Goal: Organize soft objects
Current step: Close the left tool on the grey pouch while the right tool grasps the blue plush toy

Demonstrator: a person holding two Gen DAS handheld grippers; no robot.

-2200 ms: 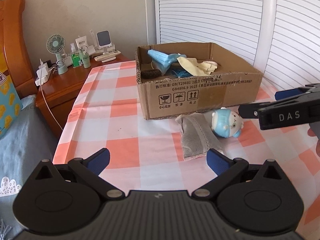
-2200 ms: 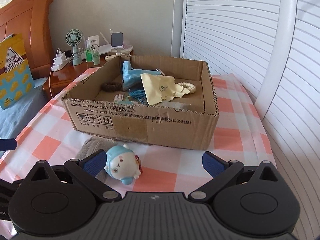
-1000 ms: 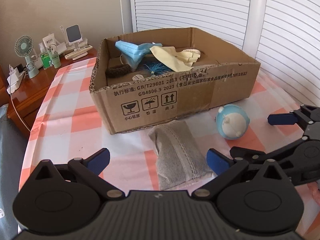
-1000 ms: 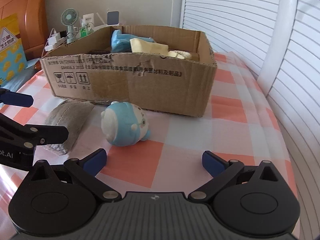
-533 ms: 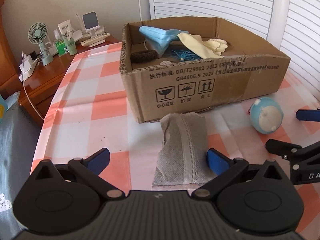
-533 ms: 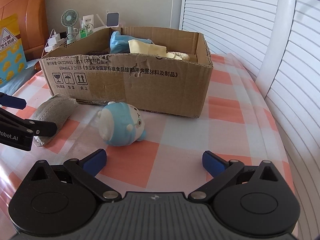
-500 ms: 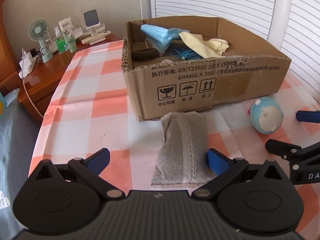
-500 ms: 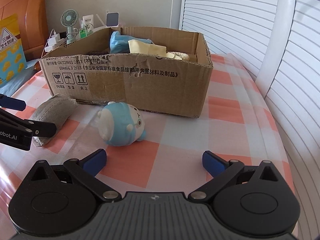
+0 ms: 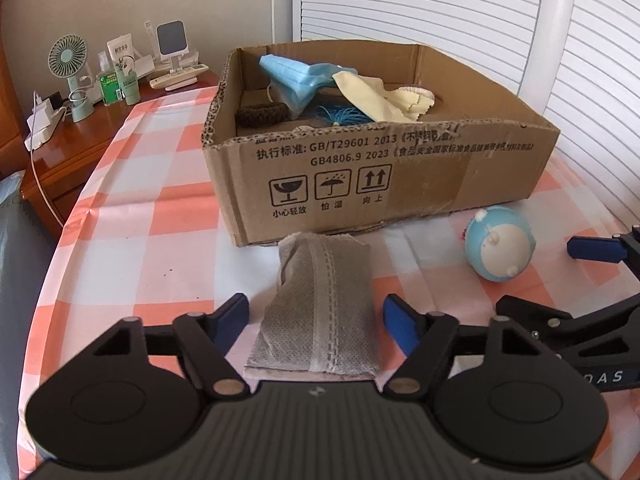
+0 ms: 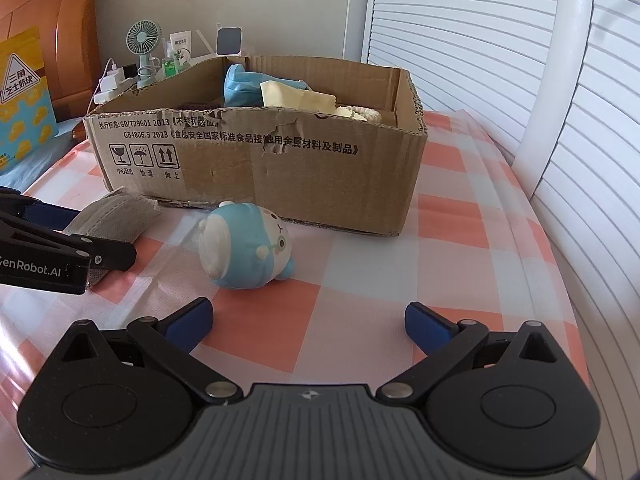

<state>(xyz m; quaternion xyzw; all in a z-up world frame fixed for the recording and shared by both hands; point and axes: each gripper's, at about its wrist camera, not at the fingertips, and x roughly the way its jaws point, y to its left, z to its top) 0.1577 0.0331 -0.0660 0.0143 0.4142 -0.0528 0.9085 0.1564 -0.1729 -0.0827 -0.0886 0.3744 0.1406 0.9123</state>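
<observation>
A grey fabric pouch (image 9: 320,308) lies on the checked tablecloth in front of an open cardboard box (image 9: 400,176). My left gripper (image 9: 316,318) is open, its fingers on either side of the pouch's near end, not closed on it. A blue and white plush toy (image 10: 248,248) lies to the right of the pouch, near the box front. My right gripper (image 10: 308,320) is open and empty, just short of the plush. The box holds a blue face mask (image 9: 296,80), a yellow cloth (image 9: 376,100), a dark hair band (image 9: 260,114) and blue threads.
A wooden nightstand (image 9: 64,140) at the back left carries a small fan (image 9: 72,68), bottles and chargers. White slatted doors (image 9: 440,8) and a white pole (image 10: 560,80) stand behind and right. A yellow and blue bag (image 10: 24,100) sits at far left.
My left gripper has moved forward and lower, so the pouch now lies between its fingers. My right gripper has moved slightly closer to the plush. Nothing was grasped.
</observation>
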